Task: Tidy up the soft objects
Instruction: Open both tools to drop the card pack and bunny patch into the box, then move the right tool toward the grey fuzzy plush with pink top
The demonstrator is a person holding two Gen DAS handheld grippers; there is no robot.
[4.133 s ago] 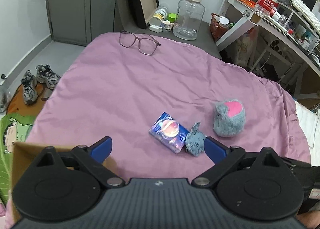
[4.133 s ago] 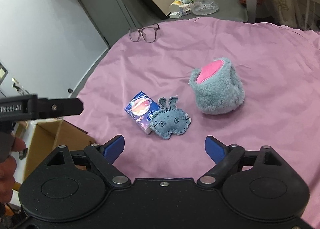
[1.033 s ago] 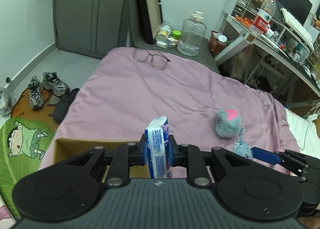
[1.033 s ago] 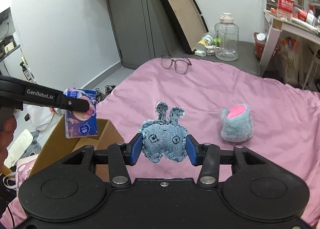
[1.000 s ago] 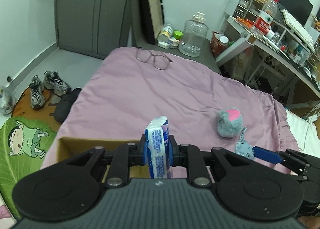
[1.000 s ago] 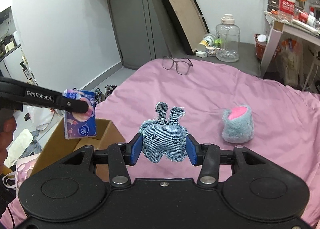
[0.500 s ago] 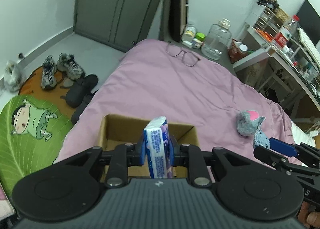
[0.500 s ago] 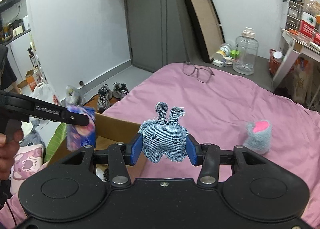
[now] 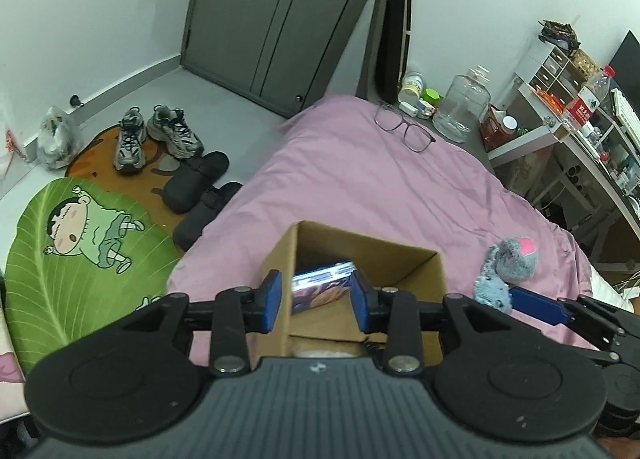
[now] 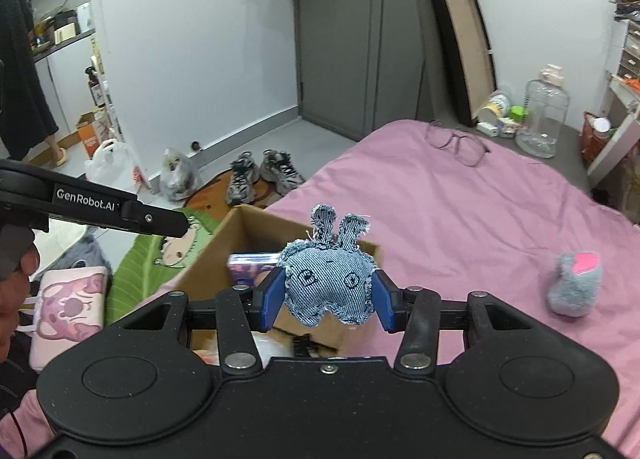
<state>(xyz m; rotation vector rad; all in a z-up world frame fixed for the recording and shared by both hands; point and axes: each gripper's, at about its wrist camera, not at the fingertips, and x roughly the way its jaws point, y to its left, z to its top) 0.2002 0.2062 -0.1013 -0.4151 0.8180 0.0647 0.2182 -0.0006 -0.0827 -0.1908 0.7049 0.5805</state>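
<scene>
We see that our left gripper (image 9: 316,301) has parted its blue pads since half a second ago and no longer pinches the tissue pack (image 9: 322,291), which now lies tilted inside the cardboard box (image 9: 416,259) at the edge of the pink bedspread (image 9: 360,179). Our right gripper (image 10: 329,295) is still clamped on the denim bunny (image 10: 330,283), holding it in the air just above the box's near rim, closer to the box than before. The grey plush (image 10: 576,285) rests on the bedspread well to the right, apart from the box.
</scene>
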